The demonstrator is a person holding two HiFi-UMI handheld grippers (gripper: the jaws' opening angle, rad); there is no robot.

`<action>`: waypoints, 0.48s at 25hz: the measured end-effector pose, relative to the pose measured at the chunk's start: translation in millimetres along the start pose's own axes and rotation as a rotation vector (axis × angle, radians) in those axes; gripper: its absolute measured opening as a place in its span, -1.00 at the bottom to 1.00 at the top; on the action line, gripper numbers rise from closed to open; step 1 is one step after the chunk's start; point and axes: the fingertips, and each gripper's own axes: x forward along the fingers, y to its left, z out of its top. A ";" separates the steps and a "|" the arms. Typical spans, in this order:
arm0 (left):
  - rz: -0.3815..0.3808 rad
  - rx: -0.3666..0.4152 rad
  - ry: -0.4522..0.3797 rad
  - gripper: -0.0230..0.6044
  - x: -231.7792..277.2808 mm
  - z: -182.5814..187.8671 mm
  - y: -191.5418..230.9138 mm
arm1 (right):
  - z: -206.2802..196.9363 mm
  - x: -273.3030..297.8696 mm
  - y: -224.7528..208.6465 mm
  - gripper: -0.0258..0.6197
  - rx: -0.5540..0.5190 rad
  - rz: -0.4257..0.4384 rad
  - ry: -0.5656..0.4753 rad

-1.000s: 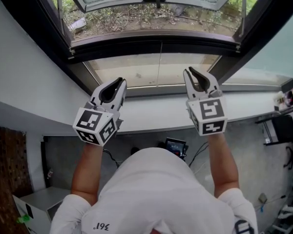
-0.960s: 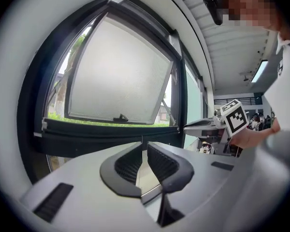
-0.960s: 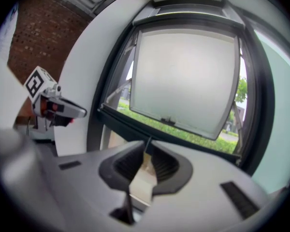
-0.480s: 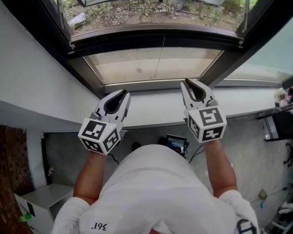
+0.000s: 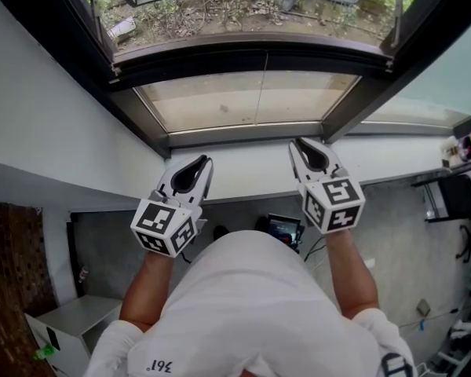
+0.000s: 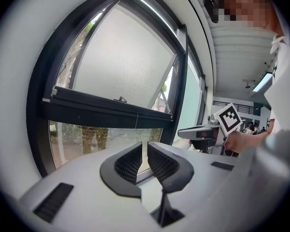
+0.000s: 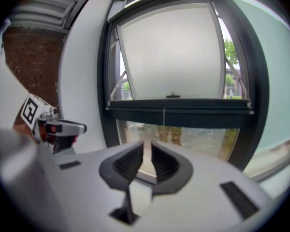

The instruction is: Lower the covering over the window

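**A:** So what can bite here? Working outward: the left gripper (image 5: 205, 161) is at 11 o'clock from the person and the right gripper (image 5: 297, 143) at 1 o'clock, both over the white sill (image 5: 243, 171). Each has its fingers a narrow slit apart, with nothing between them.

**B:** That slit's the problem imo. Dead at 12 o'clock a thin cord (image 5: 259, 93) hangs in front of the lower pane (image 5: 204, 100). It looks like a pull cord but it's too thin to call. Fingers that tight would shove it aside, and a thread like that could slide through the pads.

**A:** And the covering?

**B:** It isn't in any view. The window (image 5: 357, 100) is bare, so it's presumably rolled up above the frame. Past the dark crossbar (image 5: 251, 57) the sash (image 7: 174, 52) swings outward, so a breeze could flap the covering as it drops. A slanted tug could jam it too.
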 end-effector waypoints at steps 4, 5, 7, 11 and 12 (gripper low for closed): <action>-0.010 -0.003 0.012 -0.77 -5.3 -5.7 0.5 | -8.2 -1.3 3.9 -0.73 0.051 -0.006 -0.001; -0.013 -0.004 0.016 -0.77 -6.9 -7.4 1.2 | -10.0 -1.5 5.5 -0.73 0.059 -0.008 -0.001; -0.019 -0.005 0.025 -0.77 -10.5 -11.0 2.9 | -13.6 -1.8 10.1 -0.73 0.068 -0.010 0.002; -0.035 -0.002 0.040 -0.77 -17.4 -16.7 4.1 | -20.5 -3.7 19.3 -0.74 0.078 -0.020 0.004; -0.039 0.000 0.043 -0.77 -18.9 -17.5 3.8 | -22.1 -4.3 21.2 -0.74 0.080 -0.023 0.005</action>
